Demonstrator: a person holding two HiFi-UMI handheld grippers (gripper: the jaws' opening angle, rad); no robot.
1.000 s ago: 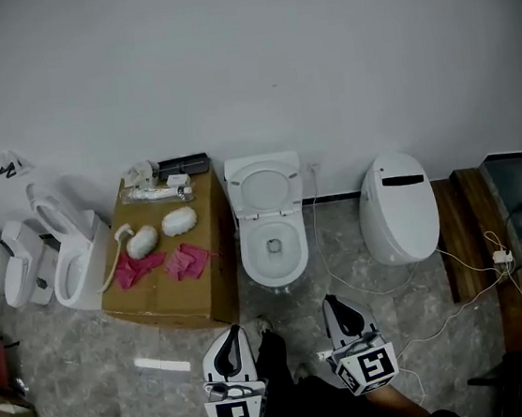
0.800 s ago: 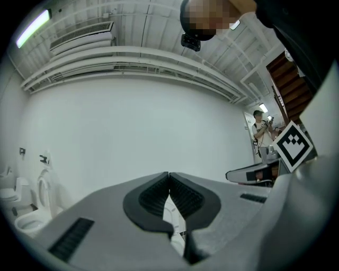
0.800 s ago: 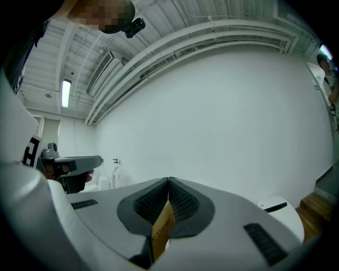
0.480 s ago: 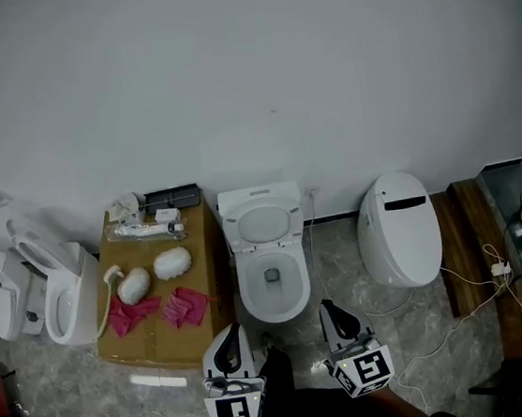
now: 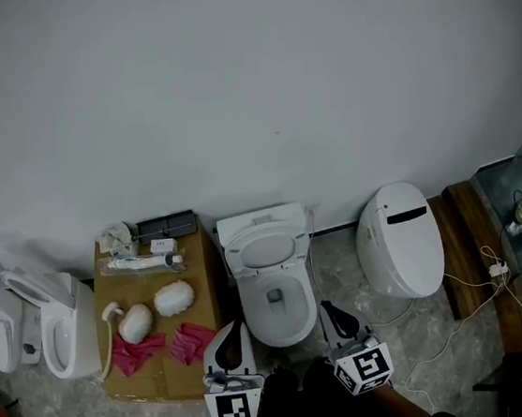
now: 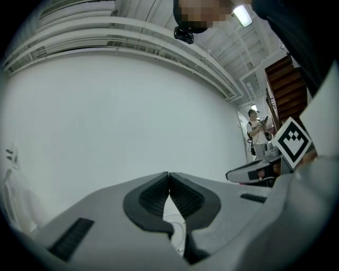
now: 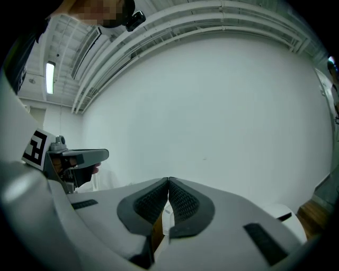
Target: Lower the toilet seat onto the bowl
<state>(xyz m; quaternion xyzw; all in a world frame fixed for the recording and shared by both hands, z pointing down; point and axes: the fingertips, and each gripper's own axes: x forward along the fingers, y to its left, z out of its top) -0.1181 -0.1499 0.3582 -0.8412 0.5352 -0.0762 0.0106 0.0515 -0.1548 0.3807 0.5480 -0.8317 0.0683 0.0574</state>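
Marbled grey floor [image 5: 345, 277] carries a flat cardboard box [image 5: 206, 299] topped with two crumpled pink pieces [image 5: 191, 342]. Beside it stands the glossy white toilet [image 5: 276, 319], its oval ring seat [image 5: 268, 248] upright against the tank. My left hand-held gripper [image 5: 230, 329] and right hand-held gripper [image 5: 329, 308] are pinched shut, empty.

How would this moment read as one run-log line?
toilet seat: up | bowl: uncovered | left tool: shut, empty | right tool: shut, empty | seat untouched

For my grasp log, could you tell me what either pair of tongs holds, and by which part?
Nothing is held: the left tongs and the right tongs are both shut, empty.
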